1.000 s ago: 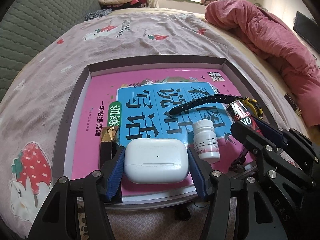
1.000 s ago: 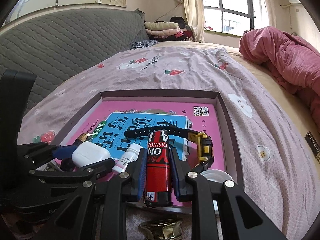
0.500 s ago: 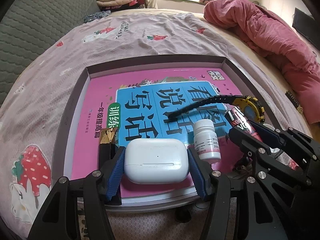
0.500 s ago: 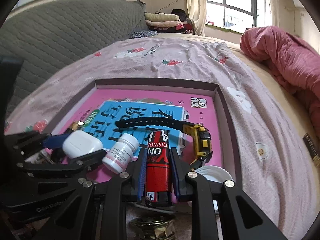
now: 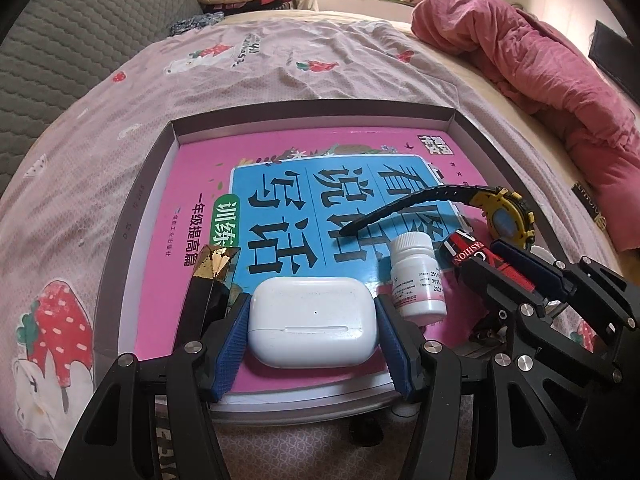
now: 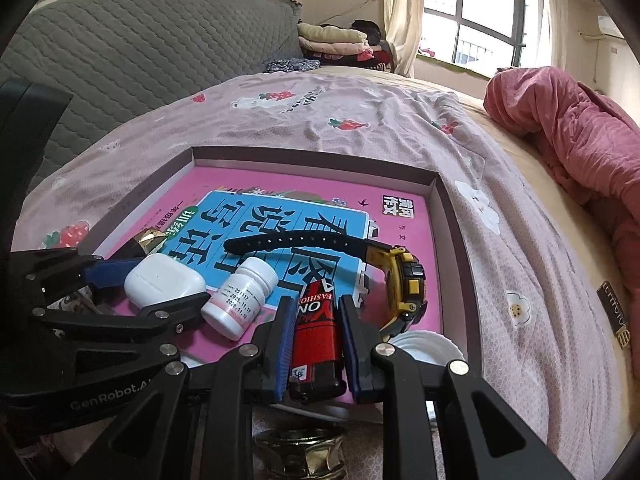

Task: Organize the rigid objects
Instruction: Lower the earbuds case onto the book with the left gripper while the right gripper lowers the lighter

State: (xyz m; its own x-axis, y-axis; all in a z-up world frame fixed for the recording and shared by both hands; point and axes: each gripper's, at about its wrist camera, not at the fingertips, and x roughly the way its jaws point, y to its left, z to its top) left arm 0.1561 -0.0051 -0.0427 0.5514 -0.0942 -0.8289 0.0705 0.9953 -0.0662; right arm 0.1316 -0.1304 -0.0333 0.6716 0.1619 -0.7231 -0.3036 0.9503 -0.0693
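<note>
Left gripper [image 5: 312, 334]: blue pads set wide, pressed on both ends of a white earbud case [image 5: 313, 327], which sits at the near edge of the tray [image 5: 132, 216], on a pink book [image 5: 256, 160]. Gripper pitched down toward the tray.

Right gripper [image 6: 316, 344]: pads narrow, clamped on the sides of a red lighter [image 6: 317, 338], near the tray's near right corner. Pitched down likewise.

Between the two, a white pill bottle [image 5: 418, 276] stands on the book. A black and gold faceted object [image 5: 214, 280] lies left of the case. Beyond, a yellow wristwatch [image 6: 404, 284] rests near the right edge, strap reaching left across the book
</note>
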